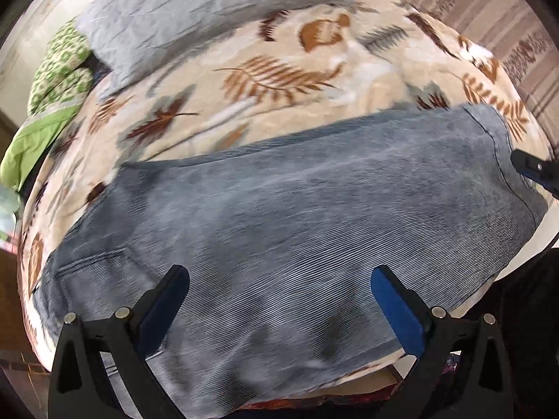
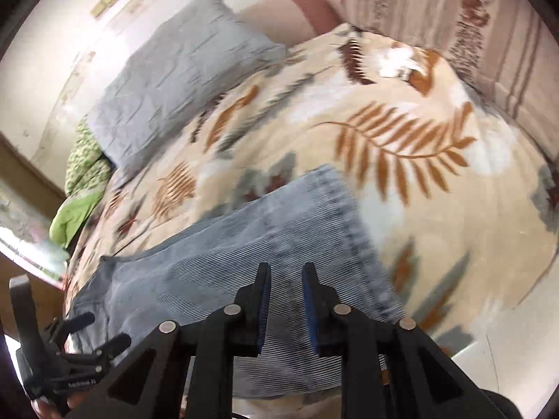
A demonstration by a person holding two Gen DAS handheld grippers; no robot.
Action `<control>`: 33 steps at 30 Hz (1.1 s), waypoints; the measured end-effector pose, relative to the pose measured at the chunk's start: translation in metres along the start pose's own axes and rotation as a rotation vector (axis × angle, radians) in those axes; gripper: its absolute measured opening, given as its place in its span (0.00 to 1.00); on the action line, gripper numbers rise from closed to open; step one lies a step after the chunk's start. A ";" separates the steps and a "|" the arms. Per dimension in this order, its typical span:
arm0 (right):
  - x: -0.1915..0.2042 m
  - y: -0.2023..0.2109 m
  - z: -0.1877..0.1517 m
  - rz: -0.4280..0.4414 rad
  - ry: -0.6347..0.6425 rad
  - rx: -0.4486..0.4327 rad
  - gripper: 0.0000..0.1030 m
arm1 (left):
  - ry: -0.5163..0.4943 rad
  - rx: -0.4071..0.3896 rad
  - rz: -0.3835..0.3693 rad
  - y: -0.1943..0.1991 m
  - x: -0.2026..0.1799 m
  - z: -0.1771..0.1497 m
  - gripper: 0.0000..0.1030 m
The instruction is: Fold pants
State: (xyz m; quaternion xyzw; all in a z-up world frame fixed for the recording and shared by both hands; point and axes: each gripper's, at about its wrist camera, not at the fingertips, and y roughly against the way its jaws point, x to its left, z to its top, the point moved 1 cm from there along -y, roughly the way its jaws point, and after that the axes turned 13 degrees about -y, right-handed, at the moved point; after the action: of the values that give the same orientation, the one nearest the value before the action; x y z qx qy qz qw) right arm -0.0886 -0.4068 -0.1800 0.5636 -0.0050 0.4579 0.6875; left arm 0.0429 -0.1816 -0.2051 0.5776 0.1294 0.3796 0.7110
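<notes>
Both grippers are tilted steeply down over the bed, looking along their fingers at the pants (image 1: 279,209). These are blue-grey corduroy, lying flat and already folded on a cream blanket with a leaf print (image 1: 279,80). They sit at the near edge of the bed, with the hem toward the right in the left wrist view.

The left gripper (image 1: 279,279) hangs above the wider end of the pants with its jaws spread wide and nothing between them, just fabric below. You can see the blue pads on the inner faces of the fingers (image 1: 394,307).

The right gripper (image 2: 286,286) is over the hem end. Its jaws are nearly together with a narrow gap, and as far as I can tell nothing is pinched in there; the corduroy shows through the gap underneath. In the right wrist view the left gripper shows up at the lower left with a bit of the person's hand (image 2: 45,408) under it.

Behind them there's a grey-blue pillow (image 1: 195,17), a green patterned cloth (image 1: 59,70) beside it, and a striped brownish cover (image 2: 471,24) on the far right.

Writing: there's small lettering on the left gripper's body in the right wrist view, but it's too blurry to read.
</notes>
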 end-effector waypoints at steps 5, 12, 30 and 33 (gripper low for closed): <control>-0.014 -0.014 0.003 -0.067 -0.028 0.060 0.21 | -0.054 0.045 -0.037 -0.023 -0.020 0.010 1.00; -0.012 -0.020 -0.005 -0.121 0.061 0.098 0.20 | -0.050 0.062 -0.126 -0.028 -0.018 -0.016 1.00; 0.095 -0.071 0.009 0.037 0.268 0.235 0.20 | 0.021 0.044 -0.119 -0.013 0.020 -0.013 1.00; 0.108 -0.092 0.005 -0.016 0.304 0.269 0.20 | 0.029 0.084 -0.141 -0.025 0.020 -0.022 1.00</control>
State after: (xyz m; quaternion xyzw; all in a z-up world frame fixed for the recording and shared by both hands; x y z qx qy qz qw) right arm 0.0351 -0.3385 -0.1929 0.5747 0.1646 0.5288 0.6025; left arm 0.0527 -0.1532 -0.2301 0.5907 0.1958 0.3311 0.7093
